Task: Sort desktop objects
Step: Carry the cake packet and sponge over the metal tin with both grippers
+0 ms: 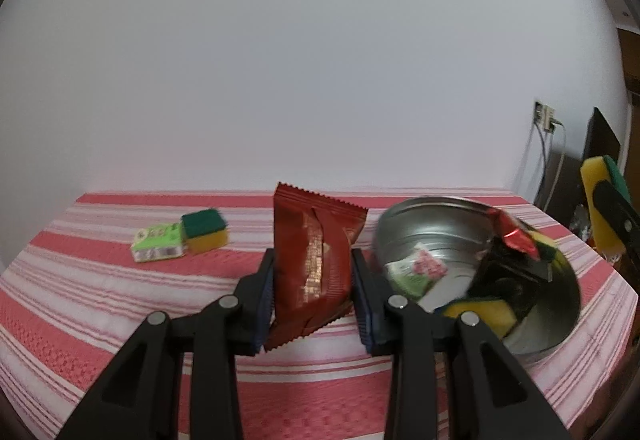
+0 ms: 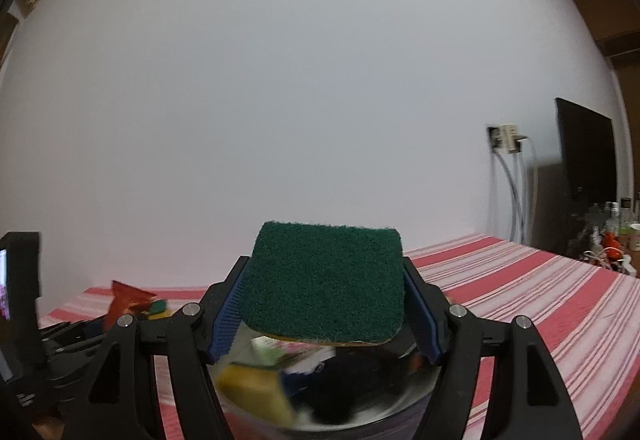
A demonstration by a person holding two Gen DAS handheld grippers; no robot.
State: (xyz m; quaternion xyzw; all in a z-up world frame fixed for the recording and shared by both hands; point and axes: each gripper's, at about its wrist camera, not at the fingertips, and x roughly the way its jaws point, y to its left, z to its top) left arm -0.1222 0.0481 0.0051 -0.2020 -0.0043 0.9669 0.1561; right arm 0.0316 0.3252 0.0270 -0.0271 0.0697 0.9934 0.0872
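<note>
- Far left on the red-and-white striped tablecloth (image 1: 100,320): a small green-and-white printed packet (image 1: 158,242) lies touching a green-topped yellow sponge block (image 1: 205,231). Both unsorted, well apart from the bowl.
- Centre: left gripper (image 1: 313,294) is clamped on a dark red crinkled foil snack packet (image 1: 314,264), held upright off the cloth, just left of the bowl.
- Right of it: round shiny metal bowl (image 1: 440,228), already holding a yellow sponge, a pale packet and a red foil wrapper.
- Far right: right gripper (image 2: 324,306) grips a flat sponge with a green scouring face and yellow underside (image 2: 326,280) across its edges, above the bowl's contents.
- Risk: foil is slick and pinched only by its sides; a quick swing could let it slide out short of the rim.
- Risk: both grippers near one bowl; fingers may collide or knock the rim, tipping it.
- Risk: the bowl is crowded, so the sponge may bounce out.
</note>
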